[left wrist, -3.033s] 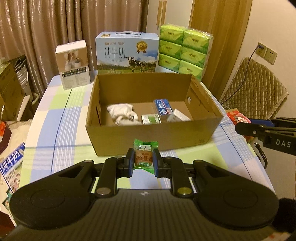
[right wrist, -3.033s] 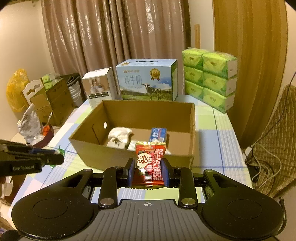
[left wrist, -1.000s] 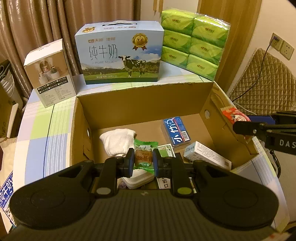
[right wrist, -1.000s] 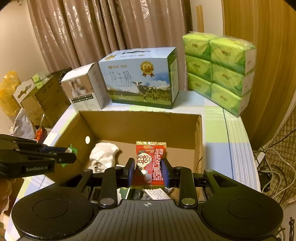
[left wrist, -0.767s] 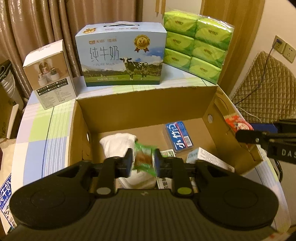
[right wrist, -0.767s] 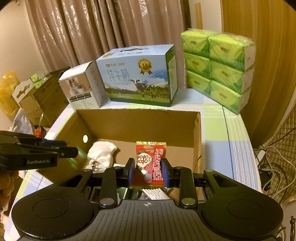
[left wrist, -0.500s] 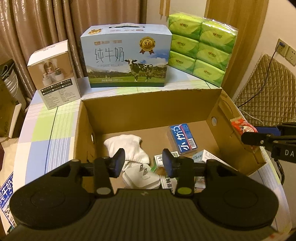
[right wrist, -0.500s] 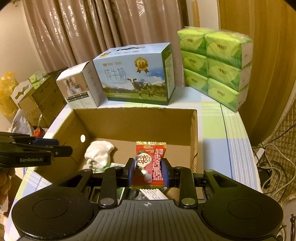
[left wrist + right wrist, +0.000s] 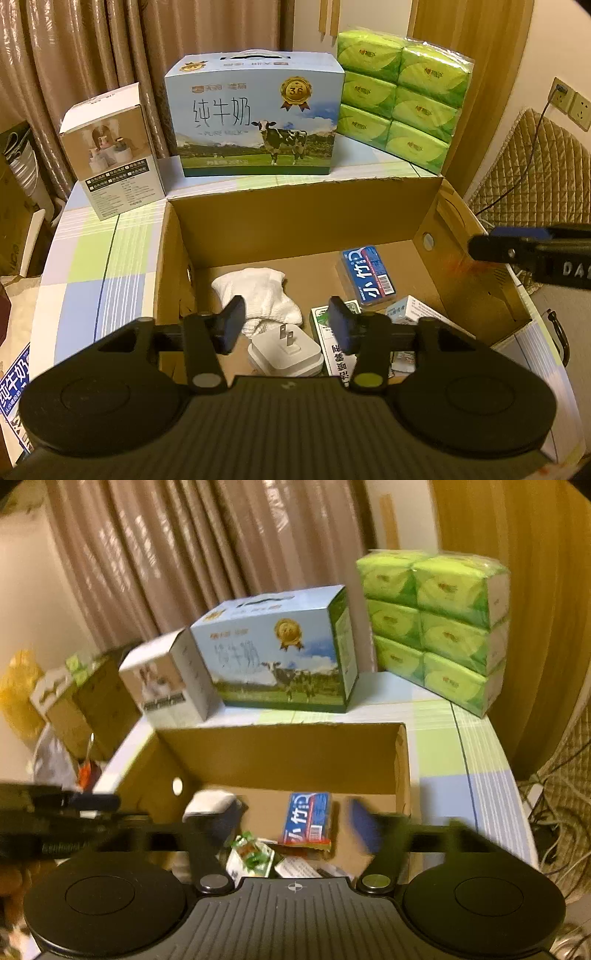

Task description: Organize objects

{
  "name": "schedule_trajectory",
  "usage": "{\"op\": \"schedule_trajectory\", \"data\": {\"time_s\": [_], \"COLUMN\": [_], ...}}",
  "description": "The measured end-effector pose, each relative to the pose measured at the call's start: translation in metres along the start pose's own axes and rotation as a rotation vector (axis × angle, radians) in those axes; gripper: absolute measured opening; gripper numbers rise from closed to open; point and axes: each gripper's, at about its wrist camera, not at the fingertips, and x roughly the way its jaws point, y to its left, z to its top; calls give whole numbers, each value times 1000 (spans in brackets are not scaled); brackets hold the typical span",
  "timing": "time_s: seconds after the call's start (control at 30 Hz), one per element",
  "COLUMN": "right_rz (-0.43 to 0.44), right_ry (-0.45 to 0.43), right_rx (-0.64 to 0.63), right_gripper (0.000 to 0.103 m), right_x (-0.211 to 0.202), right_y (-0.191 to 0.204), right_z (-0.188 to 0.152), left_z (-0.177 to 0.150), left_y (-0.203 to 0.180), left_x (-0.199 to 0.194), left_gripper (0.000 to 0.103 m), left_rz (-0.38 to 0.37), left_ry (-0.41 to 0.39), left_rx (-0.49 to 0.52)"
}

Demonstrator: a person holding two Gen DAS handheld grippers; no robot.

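From the left wrist view, the left gripper [image 9: 286,325] tilts down over the cardboard box [image 9: 306,218]; its jaws are opening with nothing between them. Below them lie a white cloth [image 9: 258,291] and a white plug [image 9: 284,354], with a blue packet [image 9: 369,275] at 2 o'clock. Free floor remains along the far wall.

The right wrist view is blurred. The right gripper [image 9: 295,823] is opening, empty. Only here the green snack [image 9: 249,851] shows, at 7 o'clock of the blue packet, and a red wrapper edge [image 9: 308,844] just below that packet.
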Motion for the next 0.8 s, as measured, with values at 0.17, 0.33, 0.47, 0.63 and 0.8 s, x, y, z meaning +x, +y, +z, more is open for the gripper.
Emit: {"op": "schedule_trajectory", "data": {"time_s": [0.17, 0.33, 0.47, 0.63, 0.8], "right_rz": [3, -5, -3, 2, -18], "right_ry": [11, 18, 12, 21, 23], "right_rx": [8, 28, 41, 33, -2], "right_gripper": [72, 72, 75, 83, 93], "right_x": [-6, -19, -37, -62, -88], "right_y": [-5, -9, -8, 2, 18], "right_z": [-3, -12, -18, -30, -49], "left_z": [-7, -17, -27, -41, -57], "left_y": [4, 4, 1, -5, -12], "left_x": [-5, -16, -30, -53, -84], "left_gripper": [60, 71, 88, 99, 102], "left_rz": [-6, -14, -19, -11, 11], "left_ry": [-5, -16, -34, -58, -87], "left_rx": [-13, -35, -43, -57, -68]}}
